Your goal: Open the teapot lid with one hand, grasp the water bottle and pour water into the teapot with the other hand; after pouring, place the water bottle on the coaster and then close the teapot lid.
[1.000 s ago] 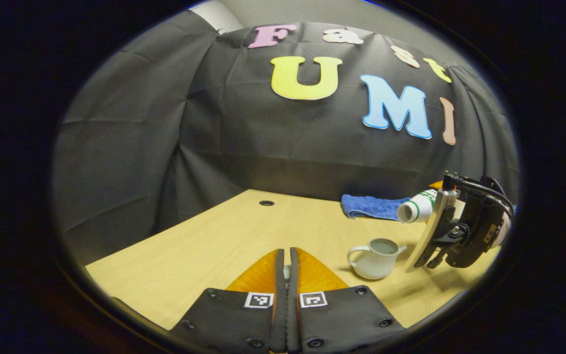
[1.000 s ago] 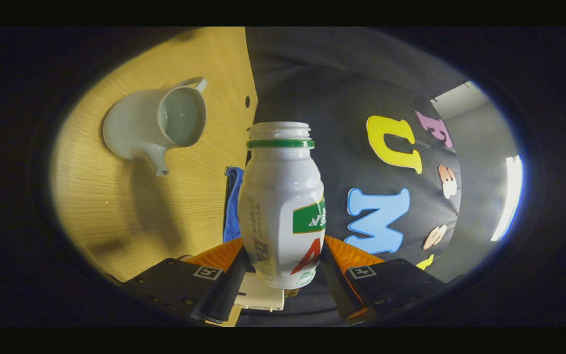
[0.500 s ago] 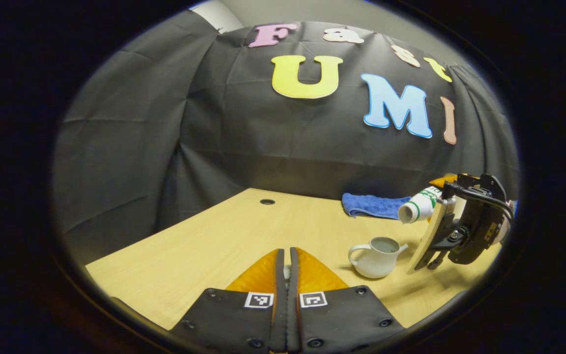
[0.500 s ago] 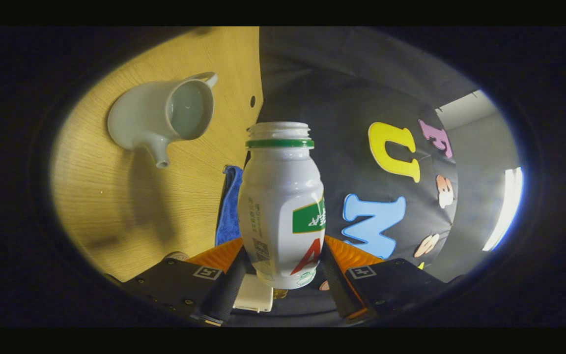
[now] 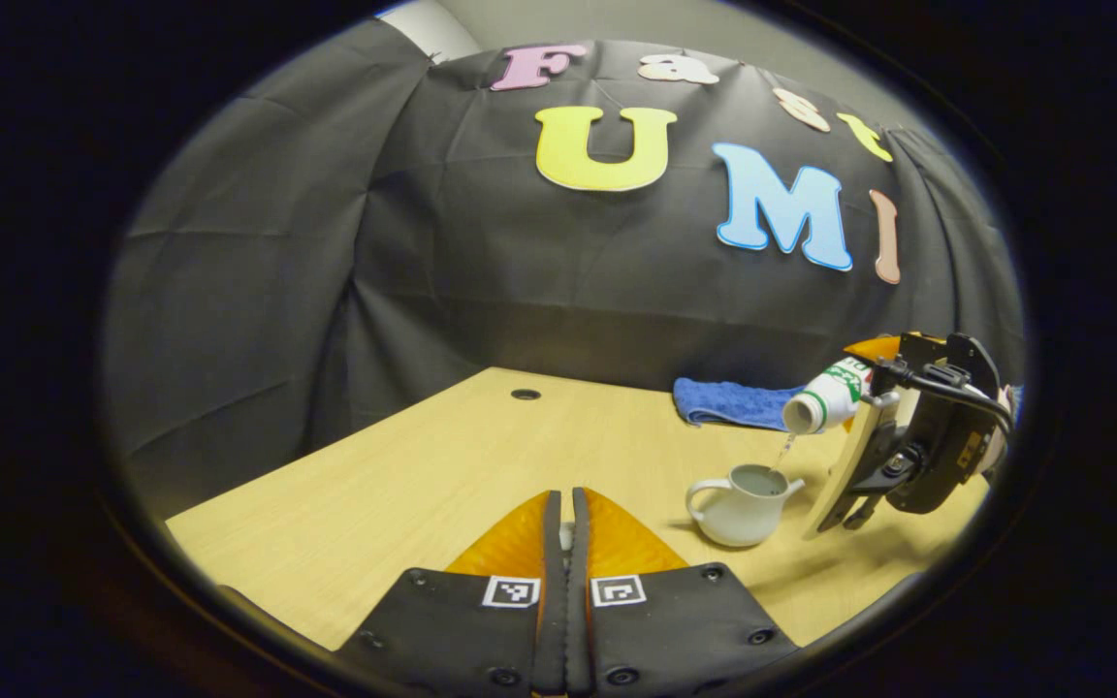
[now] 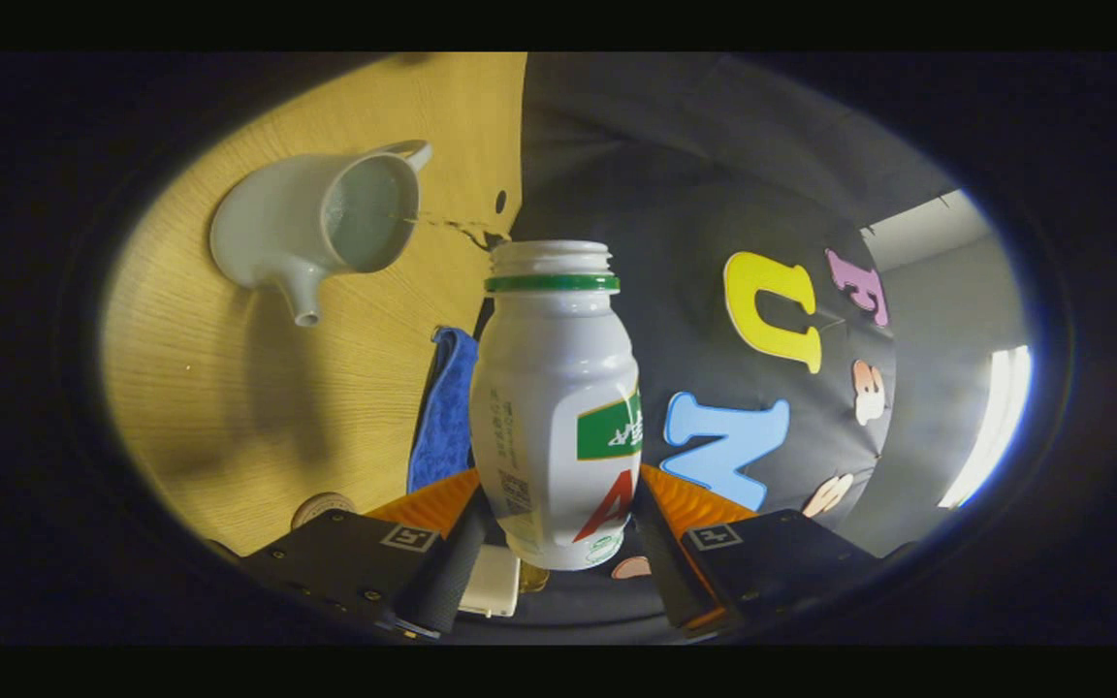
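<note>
The right tool [image 6: 554,572] clamps the lower body of the white water bottle [image 6: 556,407], one finger pressed on each side, and holds it tipped near level so that its open neck leans out over the white teapot [image 5: 743,504]; seen from the left gripper view, the bottle's mouth hangs just above and to the right of the pot's open top, and a thin stream of water [image 6: 442,224] runs from the neck into the opening. The pot stands lidless on the desk [image 5: 481,465], so the pour has a clear way in. The left tool [image 5: 565,528], fingers closed nearly together, is kept low over the desk and well apart from the pot; something small and pale sits between its fingers, probably the lid. A blue cloth [image 5: 728,403] lies behind the pot.
</note>
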The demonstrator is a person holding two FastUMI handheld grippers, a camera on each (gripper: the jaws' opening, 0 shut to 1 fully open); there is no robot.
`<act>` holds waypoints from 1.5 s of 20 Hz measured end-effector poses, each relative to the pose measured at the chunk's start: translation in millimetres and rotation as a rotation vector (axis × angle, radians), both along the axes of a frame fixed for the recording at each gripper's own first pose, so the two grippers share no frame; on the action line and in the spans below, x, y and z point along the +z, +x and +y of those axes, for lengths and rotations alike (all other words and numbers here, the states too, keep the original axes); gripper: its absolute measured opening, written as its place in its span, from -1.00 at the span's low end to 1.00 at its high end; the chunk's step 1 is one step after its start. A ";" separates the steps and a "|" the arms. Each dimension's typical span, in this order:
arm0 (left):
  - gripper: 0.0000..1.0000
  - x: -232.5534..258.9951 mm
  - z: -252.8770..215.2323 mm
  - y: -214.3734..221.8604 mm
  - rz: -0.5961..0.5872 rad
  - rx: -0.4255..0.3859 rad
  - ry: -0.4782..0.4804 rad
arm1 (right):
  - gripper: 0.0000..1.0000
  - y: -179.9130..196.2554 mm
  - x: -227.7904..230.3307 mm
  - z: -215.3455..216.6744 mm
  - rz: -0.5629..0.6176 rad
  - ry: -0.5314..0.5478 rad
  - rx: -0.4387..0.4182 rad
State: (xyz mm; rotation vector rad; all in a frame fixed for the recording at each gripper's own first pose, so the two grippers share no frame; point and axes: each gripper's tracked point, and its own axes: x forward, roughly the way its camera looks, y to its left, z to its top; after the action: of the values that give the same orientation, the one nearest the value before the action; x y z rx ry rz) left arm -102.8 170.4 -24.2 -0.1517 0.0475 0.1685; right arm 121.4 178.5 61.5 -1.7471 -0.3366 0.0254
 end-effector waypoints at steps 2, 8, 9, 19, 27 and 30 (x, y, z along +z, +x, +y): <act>-0.90 1.2 0.3 0.2 0.000 0.000 -0.001 | 0.55 -0.3 4.2 1.9 -0.011 -0.004 0.004; -0.81 1.5 0.1 -0.4 -0.001 -0.003 -0.003 | 0.55 0.7 17.5 4.2 -0.029 -0.010 0.012; -0.90 1.0 -1.0 0.5 -0.001 -0.004 -0.002 | 0.51 1.4 18.6 5.0 -0.031 -0.012 0.014; -0.90 -0.6 -4.3 1.1 0.001 -0.011 -0.006 | 0.55 1.0 25.5 1.3 -0.046 -0.037 0.022; -0.90 -3.9 -6.1 1.8 0.010 -0.017 -0.015 | 0.55 1.7 28.3 3.1 -0.054 -0.063 0.034; -0.90 -4.7 -8.6 3.0 0.011 -0.020 -0.016 | 0.55 1.5 31.9 4.7 -0.062 -0.075 0.041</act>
State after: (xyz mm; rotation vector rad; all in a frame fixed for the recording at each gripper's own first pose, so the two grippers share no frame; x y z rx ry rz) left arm -99.9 161.8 -28.9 -0.1659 0.0617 0.1493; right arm 122.9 183.2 93.4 -1.8174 -0.4209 0.0136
